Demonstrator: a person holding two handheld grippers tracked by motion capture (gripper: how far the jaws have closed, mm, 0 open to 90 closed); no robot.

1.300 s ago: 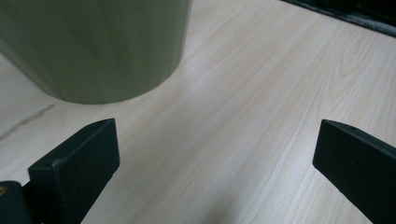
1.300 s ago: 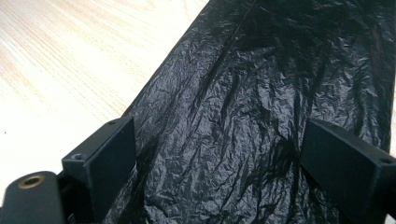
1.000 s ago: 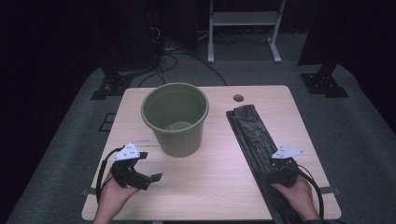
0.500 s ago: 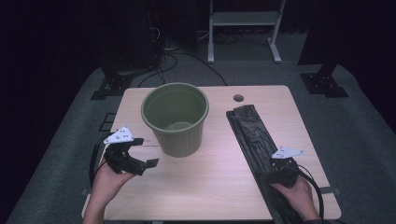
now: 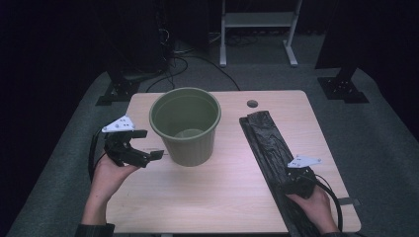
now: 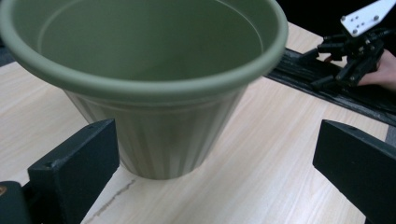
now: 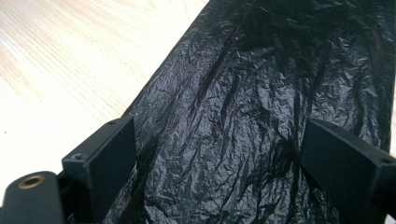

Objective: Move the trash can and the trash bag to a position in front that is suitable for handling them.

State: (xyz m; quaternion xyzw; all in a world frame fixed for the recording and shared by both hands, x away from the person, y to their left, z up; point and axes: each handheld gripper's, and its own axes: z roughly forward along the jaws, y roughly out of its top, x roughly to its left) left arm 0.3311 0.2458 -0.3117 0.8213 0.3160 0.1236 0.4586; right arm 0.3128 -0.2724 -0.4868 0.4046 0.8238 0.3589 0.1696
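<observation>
Where frame cuts bag (image 5: 269, 148), right tongs (image 5: 296, 178) sit.

overhead view, two close gripper views

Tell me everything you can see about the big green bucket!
The green bucket looks like plastic, dull olive green, round, with a thick rolled rim and ribbed sides that narrow toward the bottom. It stands upright and empty on the wooden table, left of the folded black bag. The left gripper is open beside it, one jaw close to its wall; whether it touches cannot be told.
</observation>
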